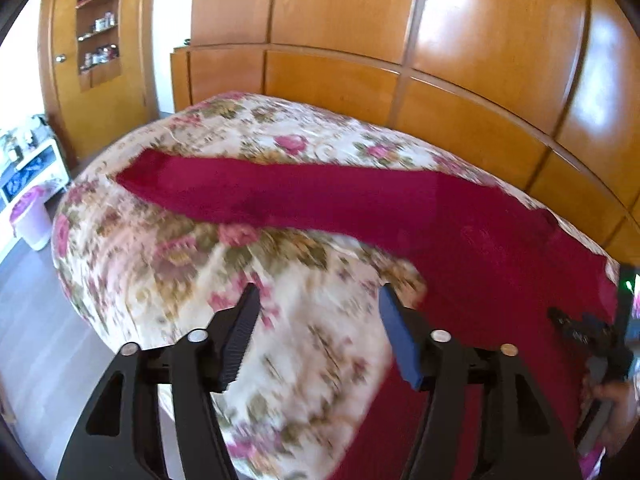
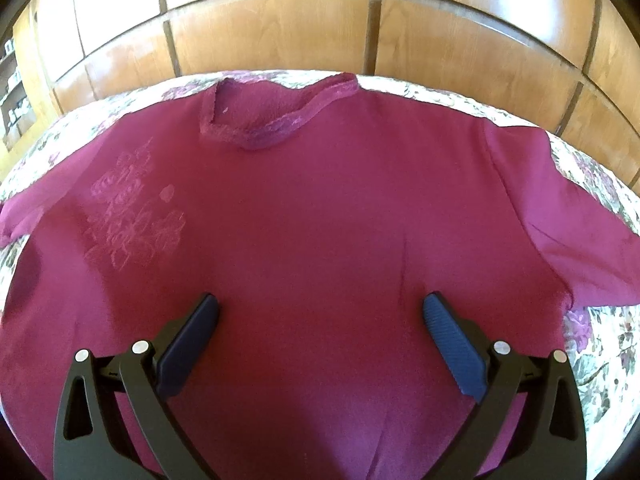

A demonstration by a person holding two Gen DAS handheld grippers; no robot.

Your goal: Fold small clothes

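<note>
Black arms and blue ribbed pads make up the right hand-held gripper (image 2: 320,320), whose jaws stand wide apart over the lower middle of a maroon sweatshirt (image 2: 304,208), nothing between them. The sweatshirt lies flat and face up on a bed under a floral bedspread (image 2: 592,344), its neckline (image 2: 280,116) at the far side by the wooden panelled wall (image 2: 280,32), a faint pale print (image 2: 132,216) on the chest to the left, and the right sleeve (image 2: 568,216) spread out toward the right edge.

The left hand-held gripper (image 1: 318,312) is also parted and empty — it hovers above bare floral bedspread (image 1: 168,248) just left of the garment's body. Beyond it the other sleeve (image 1: 280,192) stretches away to the far left across the bed. At the far right edge of this blurred view a person's hand (image 1: 616,404) holds the other tool. Wooden shelves (image 1: 99,20) with small items stand far left — a white bin (image 1: 32,216) sits on the floor below.
</note>
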